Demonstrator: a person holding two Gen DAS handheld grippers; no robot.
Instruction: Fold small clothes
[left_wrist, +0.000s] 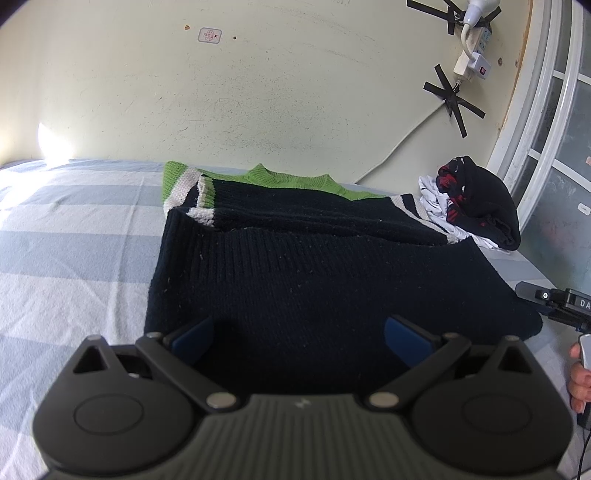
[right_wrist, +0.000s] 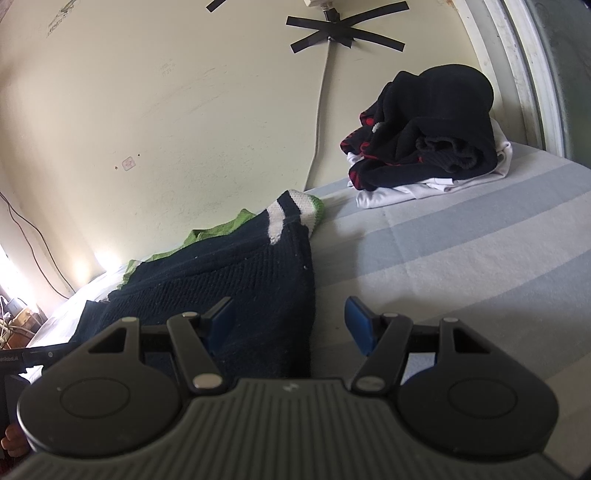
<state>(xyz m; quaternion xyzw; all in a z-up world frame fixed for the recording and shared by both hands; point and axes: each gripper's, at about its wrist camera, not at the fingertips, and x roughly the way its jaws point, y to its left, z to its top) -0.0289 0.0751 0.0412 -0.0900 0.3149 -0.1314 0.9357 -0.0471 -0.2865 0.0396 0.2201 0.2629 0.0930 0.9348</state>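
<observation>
A dark navy knit sweater (left_wrist: 295, 273) with green collar and white-and-green sleeve bands lies on the bed, sleeves folded over its body. My left gripper (left_wrist: 299, 336) is open, its blue pads over the sweater's near hem. The sweater's right edge (right_wrist: 258, 280) shows in the right wrist view. My right gripper (right_wrist: 290, 325) is open, straddling that edge, left pad over the knit, right pad over the bedsheet. The right gripper also shows in the left wrist view (left_wrist: 554, 306) at the sweater's right corner.
The bed has a blue-and-white striped sheet (left_wrist: 74, 240). A pile of black, red and white clothes (right_wrist: 428, 140) sits at the back right by the wall. A cable and taped power strip (left_wrist: 472, 55) hang on the wall. A window frame (left_wrist: 546, 129) is at far right.
</observation>
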